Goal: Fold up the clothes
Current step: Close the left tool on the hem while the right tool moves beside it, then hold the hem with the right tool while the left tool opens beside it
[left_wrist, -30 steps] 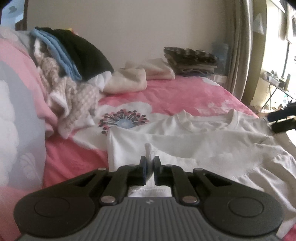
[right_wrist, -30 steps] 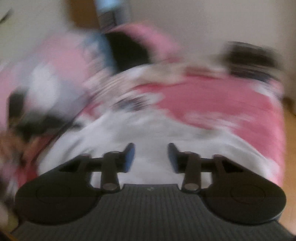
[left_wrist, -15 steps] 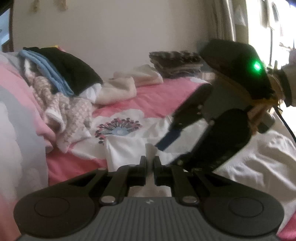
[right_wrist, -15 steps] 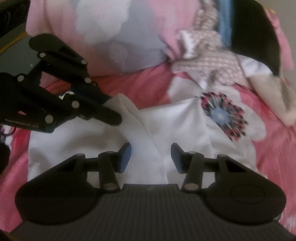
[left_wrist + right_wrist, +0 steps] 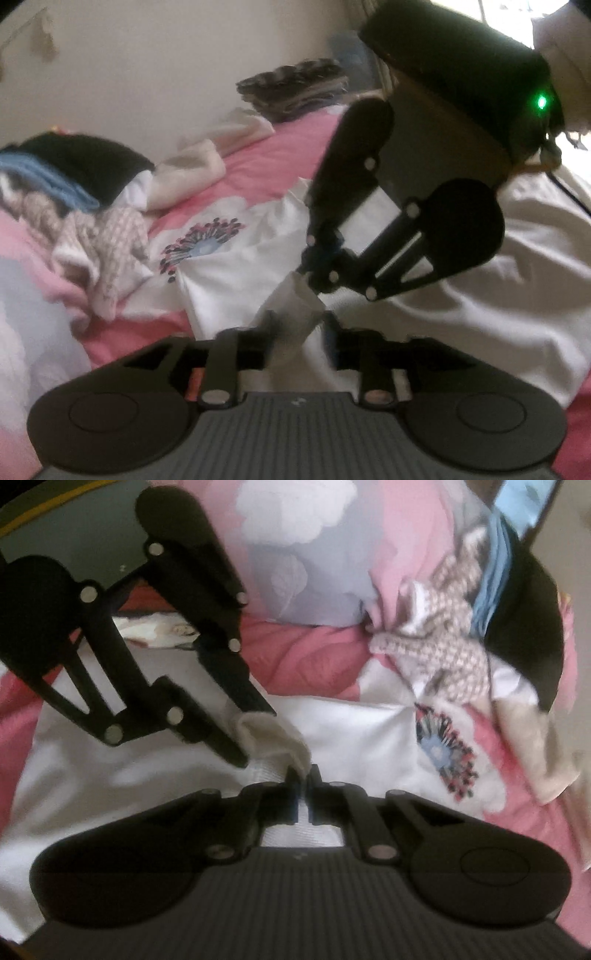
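Note:
A white shirt lies spread on the pink flowered bed, and it also shows in the right wrist view. My right gripper is shut on a raised fold of the shirt's edge. In the left wrist view the right gripper pinches the top of that fold. My left gripper is open, its fingers either side of the same fold. In the right wrist view the left gripper stands just left of the fold with its fingers apart.
A heap of unfolded clothes, black, blue and patterned, lies at the back left, also in the right wrist view. Cream folded garments and a dark folded stack sit by the wall. A pink and grey pillow lies beside the shirt.
My left gripper has opened and let go of the shirt fold. My right gripper has moved in and shut on that fold, lifting it.

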`<state>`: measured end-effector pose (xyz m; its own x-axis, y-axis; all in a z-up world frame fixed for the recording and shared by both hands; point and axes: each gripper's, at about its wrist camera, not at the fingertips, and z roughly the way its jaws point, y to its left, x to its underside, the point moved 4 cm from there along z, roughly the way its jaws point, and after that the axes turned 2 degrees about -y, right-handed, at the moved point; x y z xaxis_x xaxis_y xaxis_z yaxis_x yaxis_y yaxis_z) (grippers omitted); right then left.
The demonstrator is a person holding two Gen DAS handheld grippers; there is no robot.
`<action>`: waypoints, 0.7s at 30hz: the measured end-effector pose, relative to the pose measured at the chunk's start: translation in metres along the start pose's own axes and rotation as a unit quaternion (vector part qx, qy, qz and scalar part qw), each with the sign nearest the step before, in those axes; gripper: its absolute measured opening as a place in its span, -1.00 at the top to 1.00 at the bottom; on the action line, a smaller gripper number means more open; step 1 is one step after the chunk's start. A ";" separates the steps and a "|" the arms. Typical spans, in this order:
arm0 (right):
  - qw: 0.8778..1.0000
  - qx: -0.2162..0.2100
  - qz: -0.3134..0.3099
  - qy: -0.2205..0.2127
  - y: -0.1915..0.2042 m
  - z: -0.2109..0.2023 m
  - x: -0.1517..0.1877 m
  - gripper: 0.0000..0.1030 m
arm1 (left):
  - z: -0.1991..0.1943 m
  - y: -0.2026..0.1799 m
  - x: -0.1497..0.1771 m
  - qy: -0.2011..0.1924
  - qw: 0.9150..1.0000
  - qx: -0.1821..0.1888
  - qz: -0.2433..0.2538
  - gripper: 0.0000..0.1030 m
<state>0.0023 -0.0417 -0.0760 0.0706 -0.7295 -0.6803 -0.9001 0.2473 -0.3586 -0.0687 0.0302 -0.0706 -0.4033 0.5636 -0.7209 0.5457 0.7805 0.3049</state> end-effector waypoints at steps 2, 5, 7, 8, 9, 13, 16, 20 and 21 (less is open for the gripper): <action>1.000 0.011 -0.023 -0.005 0.004 -0.004 -0.001 0.95 | 0.000 -0.003 0.000 -0.002 1.000 -0.006 0.006 -0.06; 0.999 0.026 -0.045 -0.007 0.009 -0.009 -0.003 0.95 | 0.002 -0.003 -0.001 -0.002 1.000 -0.009 0.013 -0.06; 0.997 0.035 -0.068 -0.006 0.014 -0.012 -0.003 0.95 | 0.003 -0.004 0.000 -0.001 1.000 -0.015 0.028 -0.06; 0.996 0.039 -0.081 -0.005 0.017 -0.013 -0.004 0.95 | 0.004 -0.005 0.000 0.001 0.999 -0.019 0.038 -0.06; 0.995 0.042 -0.093 -0.005 0.020 -0.015 -0.004 0.95 | 0.005 -0.006 0.001 0.003 0.999 -0.024 0.049 -0.07; 0.991 0.051 -0.123 -0.007 0.029 -0.022 -0.007 0.95 | 0.009 -0.012 0.006 0.014 0.995 -0.036 0.090 -0.08; 0.990 0.054 -0.127 -0.009 0.032 -0.028 -0.009 0.95 | 0.006 -0.012 0.005 0.011 0.995 -0.037 0.096 -0.03; 0.990 0.060 -0.128 -0.005 0.033 -0.032 -0.008 0.95 | -0.002 -0.009 0.000 -0.001 0.995 -0.035 0.088 0.41; 0.990 0.062 -0.126 -0.005 0.032 -0.033 -0.008 0.95 | -0.005 -0.008 -0.002 -0.004 0.996 -0.035 0.087 0.49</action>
<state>-0.0415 -0.0489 -0.0614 0.2907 -0.7723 -0.5649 -0.7942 0.1345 -0.5926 -0.0758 0.0241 -0.0690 -0.3013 0.6892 -0.6590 0.5536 0.6891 0.4676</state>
